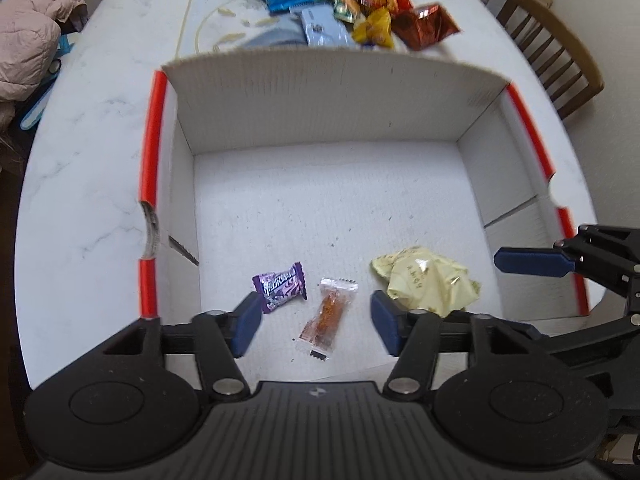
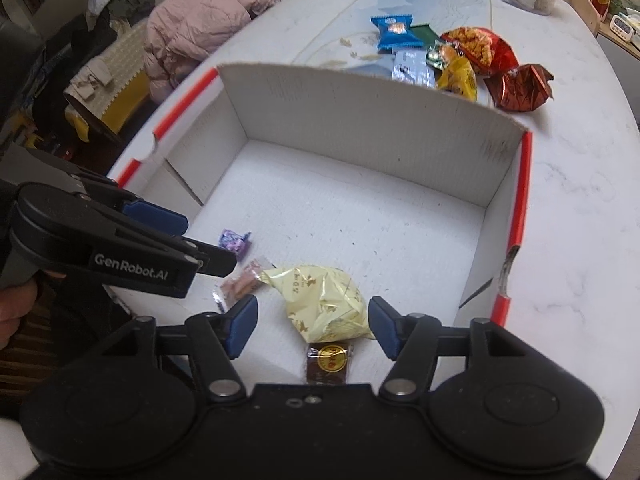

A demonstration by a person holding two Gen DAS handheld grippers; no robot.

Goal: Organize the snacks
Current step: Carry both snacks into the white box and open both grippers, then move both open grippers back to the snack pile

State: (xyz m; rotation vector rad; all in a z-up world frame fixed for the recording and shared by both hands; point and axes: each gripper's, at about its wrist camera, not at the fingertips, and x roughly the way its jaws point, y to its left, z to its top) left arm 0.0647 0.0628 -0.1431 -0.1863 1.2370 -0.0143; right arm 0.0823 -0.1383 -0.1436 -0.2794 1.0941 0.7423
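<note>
White box (image 1: 320, 112) on table: both tongs (image 1: 316, 322) (image 2: 312, 326) angled steeply down, parted, holding nothing.

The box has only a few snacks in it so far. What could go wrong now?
1. The left gripper and right gripper hang close together over the box; they might bump.
2. Their open jaws sit near the yellow packet and the clear-wrapped snack, and might drag them.
3. The snack pile lies behind the tall back wall, which a gripper could knock.
</note>
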